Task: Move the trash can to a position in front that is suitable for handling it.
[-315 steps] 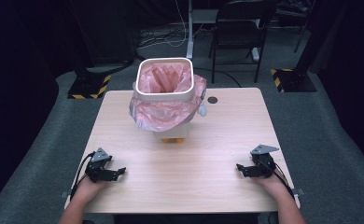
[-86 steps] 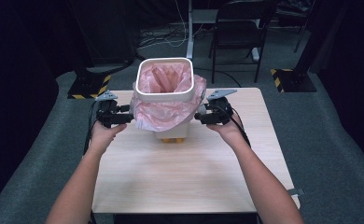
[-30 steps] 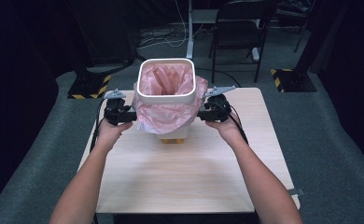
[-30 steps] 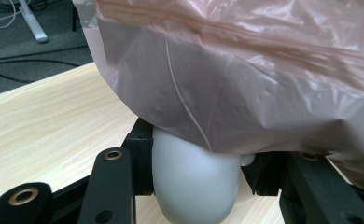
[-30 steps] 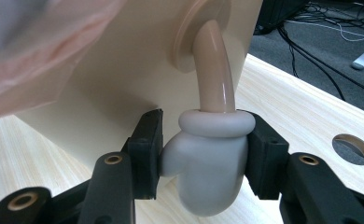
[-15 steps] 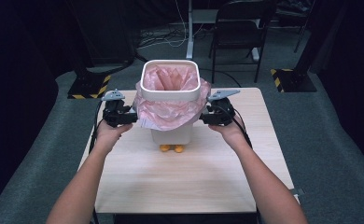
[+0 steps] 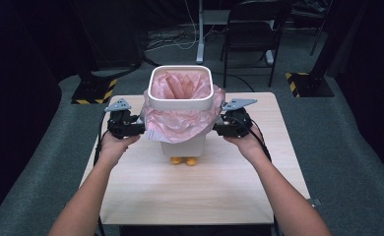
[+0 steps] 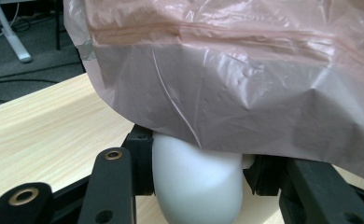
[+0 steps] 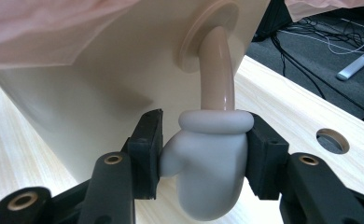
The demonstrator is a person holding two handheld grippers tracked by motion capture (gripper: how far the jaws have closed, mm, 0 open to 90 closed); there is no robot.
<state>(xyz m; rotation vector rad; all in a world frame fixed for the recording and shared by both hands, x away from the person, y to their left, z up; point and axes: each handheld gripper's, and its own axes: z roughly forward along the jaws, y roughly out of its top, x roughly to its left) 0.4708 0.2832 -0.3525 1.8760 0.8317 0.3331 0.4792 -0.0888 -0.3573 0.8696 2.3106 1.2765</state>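
Step in hand: carrying the bin (image 7: 180, 118), judged to be raised off the surface (image 7: 195, 196). It hangs above the far middle, its pink liner bag (image 7: 180, 123) draped over the rim and its orange feet (image 7: 183, 160) seemingly clear of the wood.

Left gripper (image 7: 131, 129): jaws part closed, clamped on the left mitten-shaped handle (image 8: 196, 186).

Right gripper (image 7: 225, 129): likewise clamped on the right mitten-shaped handle (image 9: 210, 163).

Next move calls for both hands travelling level together, lest the bin tip.
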